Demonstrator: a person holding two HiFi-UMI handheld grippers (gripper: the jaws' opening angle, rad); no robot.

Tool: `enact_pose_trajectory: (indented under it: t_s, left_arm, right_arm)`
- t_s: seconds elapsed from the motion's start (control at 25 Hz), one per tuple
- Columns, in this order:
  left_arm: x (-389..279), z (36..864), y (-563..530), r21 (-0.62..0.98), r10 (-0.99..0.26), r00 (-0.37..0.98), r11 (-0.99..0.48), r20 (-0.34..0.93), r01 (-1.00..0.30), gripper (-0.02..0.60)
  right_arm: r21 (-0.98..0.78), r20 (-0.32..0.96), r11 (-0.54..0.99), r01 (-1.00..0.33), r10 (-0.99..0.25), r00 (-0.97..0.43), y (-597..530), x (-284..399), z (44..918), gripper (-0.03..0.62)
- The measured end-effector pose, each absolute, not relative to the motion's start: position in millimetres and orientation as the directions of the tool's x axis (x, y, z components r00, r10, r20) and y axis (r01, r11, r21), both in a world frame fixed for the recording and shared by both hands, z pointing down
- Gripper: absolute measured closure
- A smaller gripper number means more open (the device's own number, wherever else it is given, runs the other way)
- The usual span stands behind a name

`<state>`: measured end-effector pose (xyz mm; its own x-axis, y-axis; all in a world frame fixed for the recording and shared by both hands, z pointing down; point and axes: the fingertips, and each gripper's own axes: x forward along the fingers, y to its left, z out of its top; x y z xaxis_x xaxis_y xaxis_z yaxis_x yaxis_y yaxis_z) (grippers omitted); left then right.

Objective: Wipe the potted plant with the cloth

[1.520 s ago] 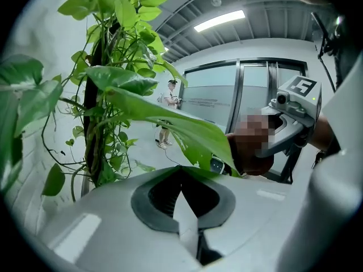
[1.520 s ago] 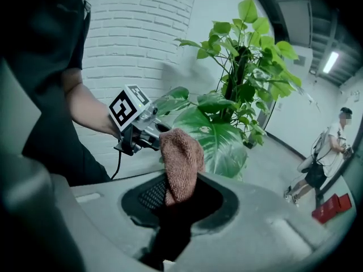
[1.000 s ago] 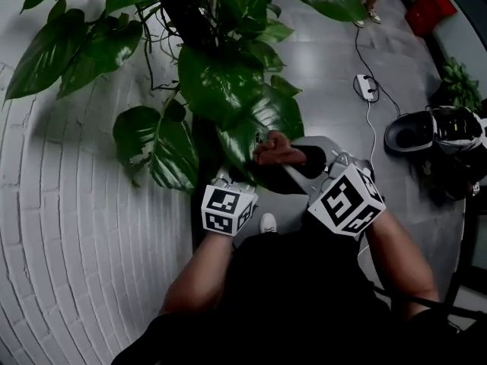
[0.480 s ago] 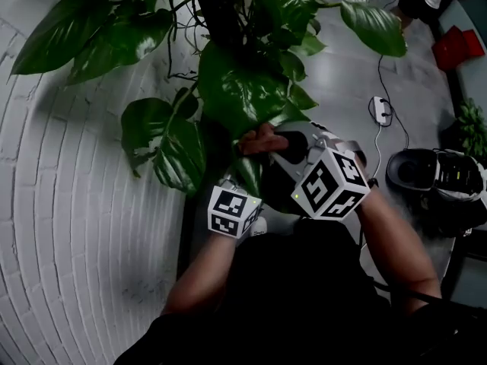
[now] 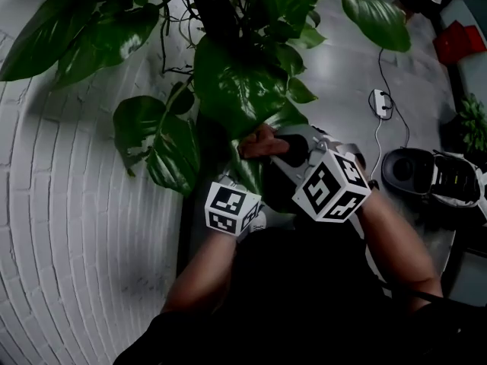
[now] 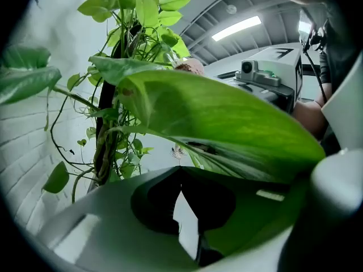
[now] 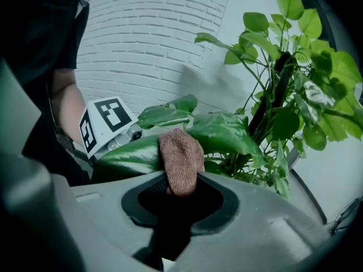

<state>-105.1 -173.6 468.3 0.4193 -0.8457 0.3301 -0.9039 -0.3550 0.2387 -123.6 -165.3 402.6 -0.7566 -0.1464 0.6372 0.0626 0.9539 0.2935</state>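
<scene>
Lab-like hall — white brick wall, cabled grey floor.

A glossy grey floor fills the upper right of the head view. On it lie a white power strip with a thin black cable, a red object in the corner, and dark bulky gear at the right edge.

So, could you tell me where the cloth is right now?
The cloth is clamped in the right gripper, resting on a big leaf near the head view's centre, low on the plant.
</scene>
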Motion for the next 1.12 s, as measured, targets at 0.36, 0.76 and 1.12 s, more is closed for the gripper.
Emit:
enact_pose_trajectory:
  t_s: [0.36,0.76,1.12]
  left_arm:
    - [-100.3,473.7,-165.8,0.247,-0.816,0.455,-0.387,0.357,-0.888,0.572]
    - [-92.4,472.5,-156.2,0.238,-0.778,0.503,-0.444,0.376,-0.864,0.572]
    - [-86.8,469.8,-145.6,0.225,-0.752,0.535,-0.486,0.385,-0.845,0.572]
  right_arm:
    - [0.276,0.627,0.960,-0.041,-0.213,-0.749,-158.8,-102.3,411.9,0.526]
    - [0.264,0.620,0.956,-0.130,-0.271,-0.736,-146.8,-89.0,415.9,0.526]
    - [0.260,0.620,0.941,-0.215,-0.334,-0.710,-132.5,-71.1,423.3,0.526]
